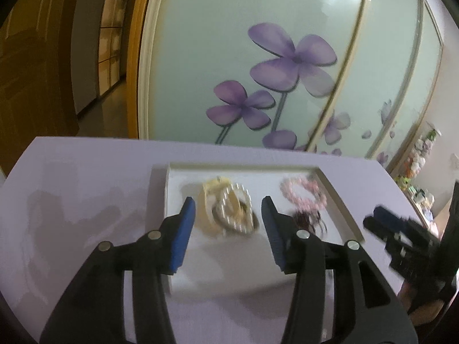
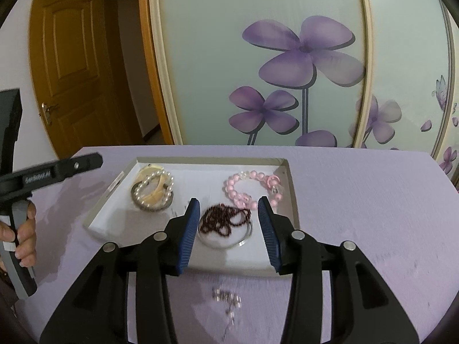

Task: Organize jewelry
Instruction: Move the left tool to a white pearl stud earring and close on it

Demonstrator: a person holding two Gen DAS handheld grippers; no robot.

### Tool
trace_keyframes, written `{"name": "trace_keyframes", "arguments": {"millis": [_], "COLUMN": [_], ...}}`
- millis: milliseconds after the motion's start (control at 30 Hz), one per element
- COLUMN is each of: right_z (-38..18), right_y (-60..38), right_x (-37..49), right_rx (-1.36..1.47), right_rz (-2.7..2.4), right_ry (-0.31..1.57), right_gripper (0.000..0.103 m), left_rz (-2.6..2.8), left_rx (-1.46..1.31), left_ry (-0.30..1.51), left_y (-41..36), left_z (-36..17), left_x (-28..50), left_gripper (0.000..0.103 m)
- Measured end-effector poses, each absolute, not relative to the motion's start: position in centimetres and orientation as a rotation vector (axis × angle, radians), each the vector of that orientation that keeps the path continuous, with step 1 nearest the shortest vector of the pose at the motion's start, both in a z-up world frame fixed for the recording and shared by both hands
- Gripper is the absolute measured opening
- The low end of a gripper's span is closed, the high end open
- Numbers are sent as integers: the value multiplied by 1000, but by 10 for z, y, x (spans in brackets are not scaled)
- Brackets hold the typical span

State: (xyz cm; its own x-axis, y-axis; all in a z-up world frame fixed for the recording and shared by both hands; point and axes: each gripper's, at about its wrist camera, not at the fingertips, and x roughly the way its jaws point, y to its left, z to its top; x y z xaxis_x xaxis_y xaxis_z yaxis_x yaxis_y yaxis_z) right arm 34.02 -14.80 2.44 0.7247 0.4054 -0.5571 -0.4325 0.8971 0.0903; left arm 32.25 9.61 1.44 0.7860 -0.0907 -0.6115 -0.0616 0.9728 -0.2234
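In the left wrist view motion blur smears the cream and pearl bracelet pile [image 1: 226, 209], so its separate pieces cannot be counted. The dark red beaded strand [image 1: 308, 219] at about four o'clock from it is blurred and partly hidden behind the left gripper [image 1: 228, 210]. The right gripper [image 1: 381, 220] at three o'clock is blurred; whether its jaws are parted cannot be told there. In the right wrist view the small silvery chain [image 2: 228, 296] on the lilac desk [image 2: 358, 200] is smeared, its shape unclear. The hand [image 2: 24, 229] at nine o'clock is cut by the edge.
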Motion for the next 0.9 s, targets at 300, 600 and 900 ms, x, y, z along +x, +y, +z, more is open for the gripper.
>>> {"name": "trace_keyframes", "arguments": {"millis": [300, 600, 900], "right_z": [32, 28, 22], "right_y": [-176, -188, -195], "right_x": [293, 264, 260], "right_rx": [-29, -21, -6], "right_rz": [454, 462, 459], "right_ry": [584, 601, 627], "right_gripper": [52, 54, 54], "left_rz": [-113, -145, -113], "left_rx": [-185, -151, -134], "left_ry": [762, 877, 891], "left_y": [45, 2, -7], "left_z": [-22, -57, -62], "left_x": [250, 230, 238], "left_gripper": [49, 46, 25]}}
